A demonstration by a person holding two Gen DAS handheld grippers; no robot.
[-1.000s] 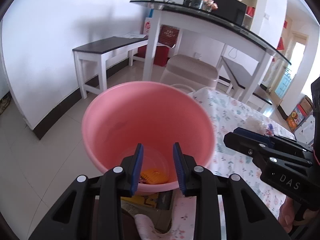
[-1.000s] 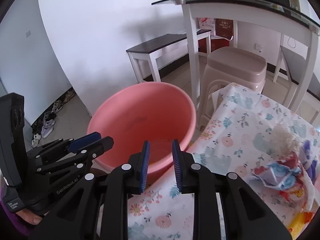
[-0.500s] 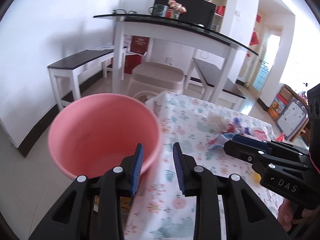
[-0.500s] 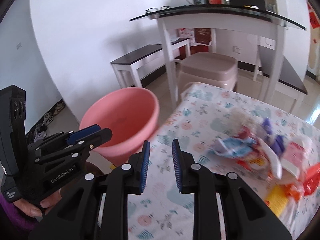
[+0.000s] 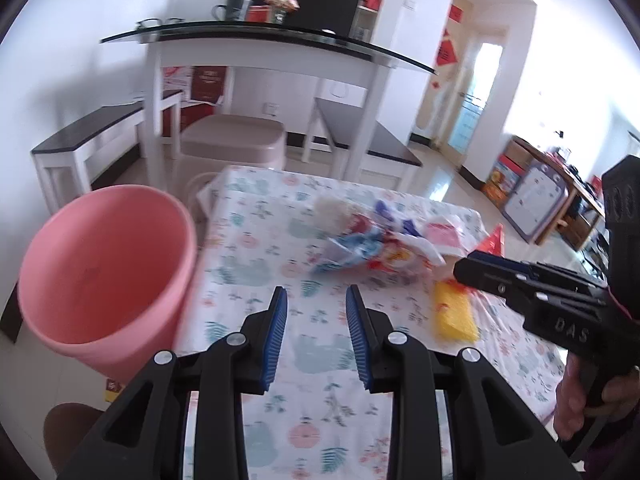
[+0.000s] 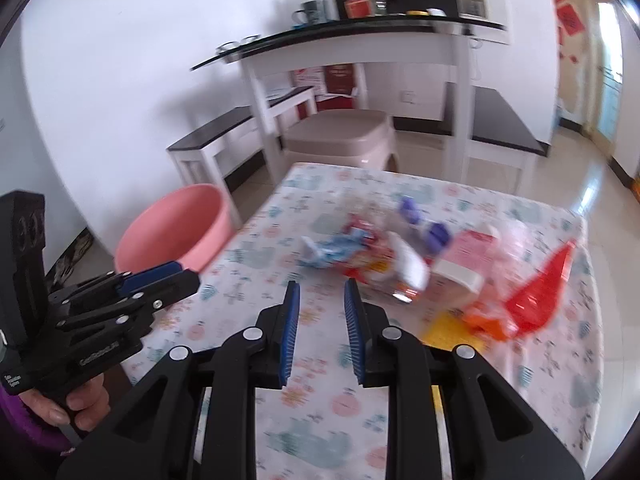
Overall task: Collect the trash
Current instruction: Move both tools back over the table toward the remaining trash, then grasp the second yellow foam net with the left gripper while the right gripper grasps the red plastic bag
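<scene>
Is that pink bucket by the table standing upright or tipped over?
Upright. The bucket stands beside the table with its open mouth facing up; its rim shows as a full ring in both views.

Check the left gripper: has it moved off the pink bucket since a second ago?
Yes. The left gripper then pointed into the pink bucket; now the bucket sits off to its left and its open, empty jaws point over the floral tablecloth.

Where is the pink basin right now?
The pink basin sits off the floral table's left edge in both views, in front of the beige stool.
</scene>
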